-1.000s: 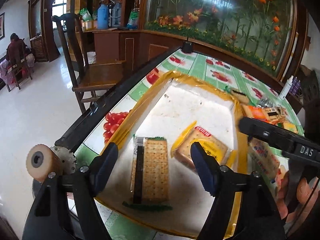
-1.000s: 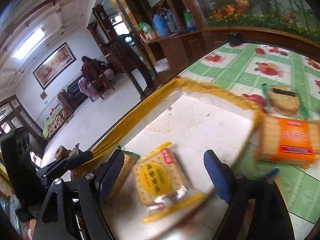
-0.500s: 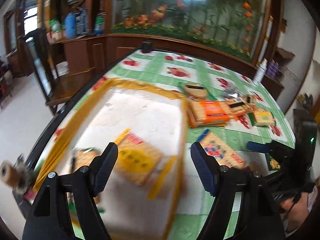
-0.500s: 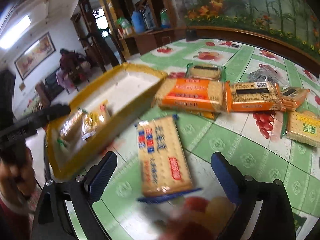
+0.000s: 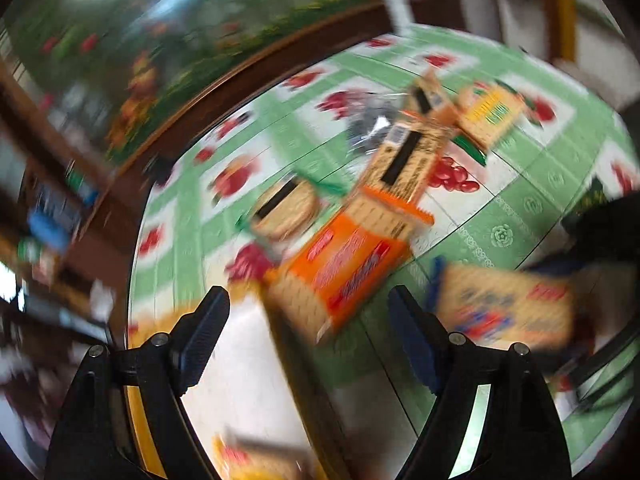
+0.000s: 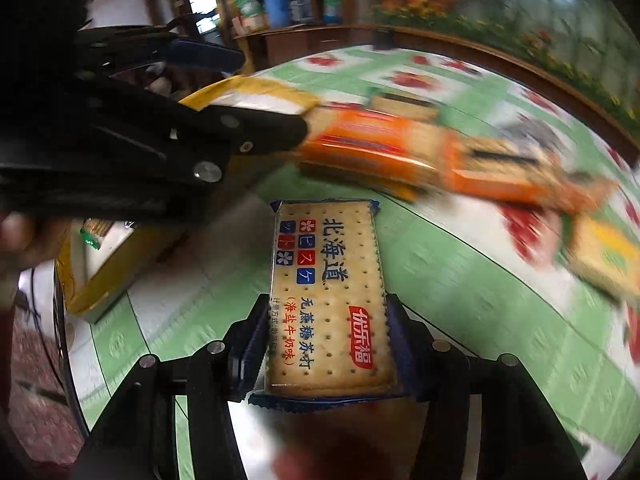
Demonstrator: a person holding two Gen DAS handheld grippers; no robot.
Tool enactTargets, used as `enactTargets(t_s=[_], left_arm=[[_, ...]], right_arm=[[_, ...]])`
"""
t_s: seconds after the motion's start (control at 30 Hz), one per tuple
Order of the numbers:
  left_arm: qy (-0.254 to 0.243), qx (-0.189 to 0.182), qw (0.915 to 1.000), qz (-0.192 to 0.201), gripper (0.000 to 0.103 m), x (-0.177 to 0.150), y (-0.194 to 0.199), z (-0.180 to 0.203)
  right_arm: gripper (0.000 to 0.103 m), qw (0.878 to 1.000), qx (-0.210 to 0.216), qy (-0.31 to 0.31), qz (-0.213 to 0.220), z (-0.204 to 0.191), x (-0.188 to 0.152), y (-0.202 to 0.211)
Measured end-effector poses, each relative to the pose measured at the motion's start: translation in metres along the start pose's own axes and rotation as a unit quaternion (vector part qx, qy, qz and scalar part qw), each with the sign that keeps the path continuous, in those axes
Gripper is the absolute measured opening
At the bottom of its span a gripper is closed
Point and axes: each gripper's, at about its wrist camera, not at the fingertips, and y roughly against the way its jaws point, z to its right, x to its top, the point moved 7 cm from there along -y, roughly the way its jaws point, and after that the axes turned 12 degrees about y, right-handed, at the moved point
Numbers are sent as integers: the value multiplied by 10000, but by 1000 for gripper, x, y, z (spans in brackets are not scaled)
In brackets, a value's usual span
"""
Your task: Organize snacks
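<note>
Your right gripper (image 6: pixel 326 344) is clamped on the blue-edged cracker pack (image 6: pixel 326 292), one finger on each long side, above the green tablecloth (image 6: pixel 460 288). Your left gripper (image 5: pixel 308 332) stands wide apart with nothing between its fingers, over the corner of the yellow tray (image 6: pixel 256 90). The orange cracker pack (image 5: pixel 344 268) lies just beside that tray; through the motion blur, it appears to touch the tan pack (image 5: pixel 404 164) behind it.
</note>
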Motion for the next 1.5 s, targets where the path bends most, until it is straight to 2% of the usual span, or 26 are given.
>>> enactTargets(t_s=[0.1,0.23,0.4,0.43,0.47,0.5,0.67,0.8,0.97,1.1,1.3,1.37,1.4,1.43,1.47,1.5], left_arm=[[-310,-311,9989,-171,82,11,-15,5],[-649,-402,9954,-583,83,14,-42,15],[-825,-304,9909,-1017,83,5,-60,24],[-793,-273,9910,-1040,80,2,-62,26],[-722,-285,9915,-1045,67,1,-62,27],[-607,-304,9924,-1027,64,2,-61,27],[240,-830,9917,-954,59,7,-46,28],[604,-959,9904,-793,56,8,-31,33],[1049,-951,9894,-331,55,3,7,42],[1519,-647,9863,9,55,-10,35,45],[2268,-248,9733,257,55,-39,66,31],[2410,31,9700,310,55,-49,73,21],[2461,155,9685,330,52,-54,76,15],[2526,254,9666,343,35,-59,80,9],[2606,389,9641,325,23,-64,83,1],[2647,470,9626,335,23,-68,85,-4]], right_arm=[[57,9983,86,-547,160,30,-25,21],[57,9932,116,-1110,326,60,-53,44],[57,9883,151,-1448,458,80,-66,58],[57,9875,165,-1486,493,82,-67,59],[57,9872,143,-1502,513,84,-69,61],[57,9871,125,-1506,520,84,-70,62],[57,9857,133,-1571,597,83,-71,63],[57,9854,139,-1575,628,81,-72,64],[57,9836,119,-1635,753,81,-75,71],[56,9823,93,-1656,869,78,-75,79],[56,9840,8,-1510,948,67,-71,88],[56,9847,9,-1438,989,60,-67,90],[56,9850,17,-1403,1007,57,-65,92],[56,9853,31,-1360,1031,52,-63,93],[56,9857,48,-1315,1052,47,-60,95],[56,9863,73,-1255,1073,42,-56,96]])
